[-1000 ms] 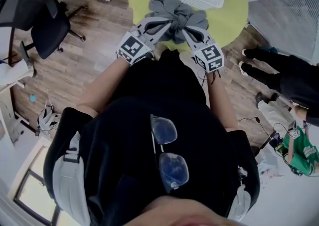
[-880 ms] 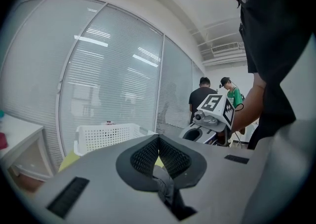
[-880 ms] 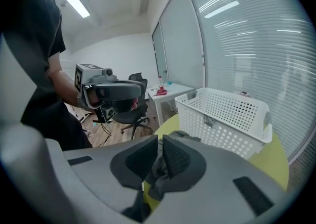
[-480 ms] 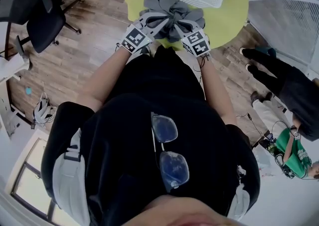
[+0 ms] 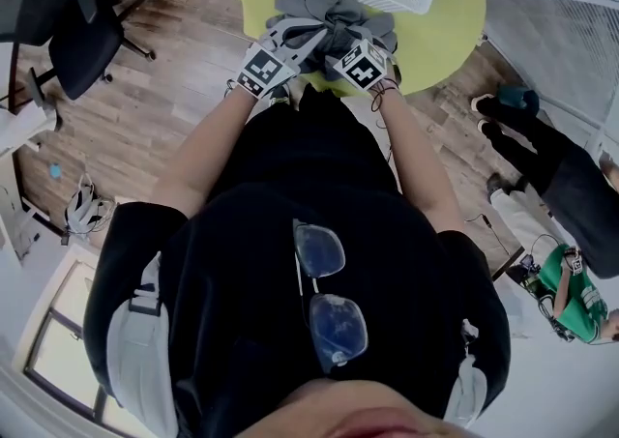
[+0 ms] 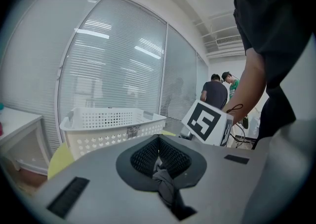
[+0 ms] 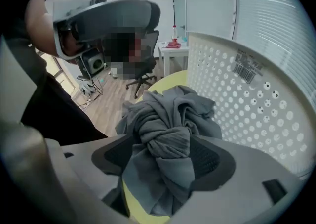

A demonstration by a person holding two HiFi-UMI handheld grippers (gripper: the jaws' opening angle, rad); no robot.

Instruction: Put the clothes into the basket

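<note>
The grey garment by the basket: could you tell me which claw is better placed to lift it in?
Probably the left claw: it is shut on a fold of the grey garment. The right claw has just been opening, with cloth between its jaws.

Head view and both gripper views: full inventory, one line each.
grey garment: one, grey, bunched on table beside basket
basket: one, white, perforated, on the table's far side
table: one, yellow-green, round, before the person
office chair: one, black, floor at left
bystanders: two, black and green clothes, right
left gripper: one, grey, fingers shut on a garment fold
right gripper: one, grey, fingers have just been opening, garment knot between them
</note>
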